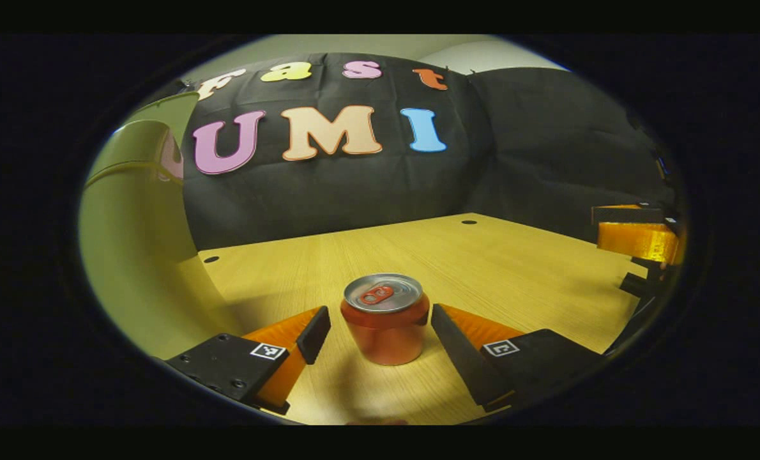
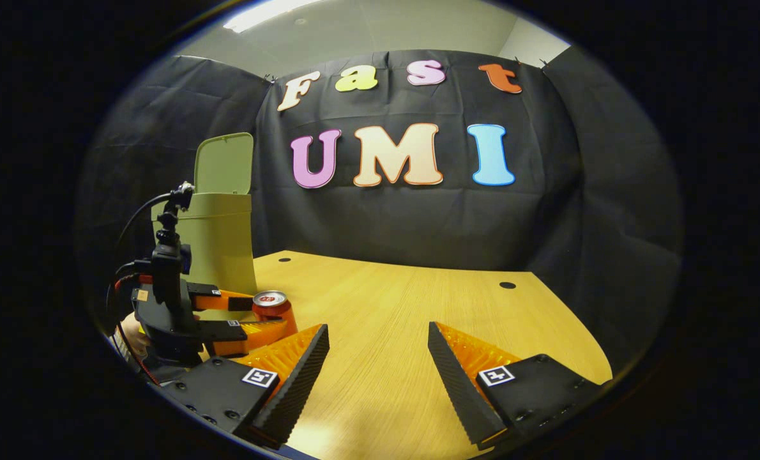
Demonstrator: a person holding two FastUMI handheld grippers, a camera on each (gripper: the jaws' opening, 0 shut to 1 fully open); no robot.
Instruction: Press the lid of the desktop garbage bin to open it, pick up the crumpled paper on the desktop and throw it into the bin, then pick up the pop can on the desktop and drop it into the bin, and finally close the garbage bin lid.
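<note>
Straddling the pop can [image 1: 386, 317], the left gripper [image 1: 380, 338] has its two fingers spread, one on each side of the can at the bottom centre of the left gripper view, with a gap showing on both sides; neither finger touches the metal, so nothing is pinched yet; the can stands upright on the wooden desktop [image 1: 520, 268], tab upward, squarely between the fingers, which looks like a deliberate line-up for a squeeze across its round body. Just beyond, filling the left edge of that view, rises the green garbage bin [image 1: 137, 255]; it sits near the can, so I judge the carry to its mouth will be short. In the right gripper view the same left gripper [image 2: 262, 317] appears at lower left, its fingers reaching either side of the can [image 2: 271, 305], with the bin [image 2: 223, 239] behind and its lid [image 2: 225, 163] tipped up and open, ready to receive a drop. The right gripper [image 2: 378, 358] hovers over bare desktop [image 2: 418, 300] at the bottom of its own view, fingers spread and holding nothing; it seems parked aside, well apart from the can, to leave room. I see no crumpled paper on the desk; the paper step looks done, the can step under way, the lid left to close.
</note>
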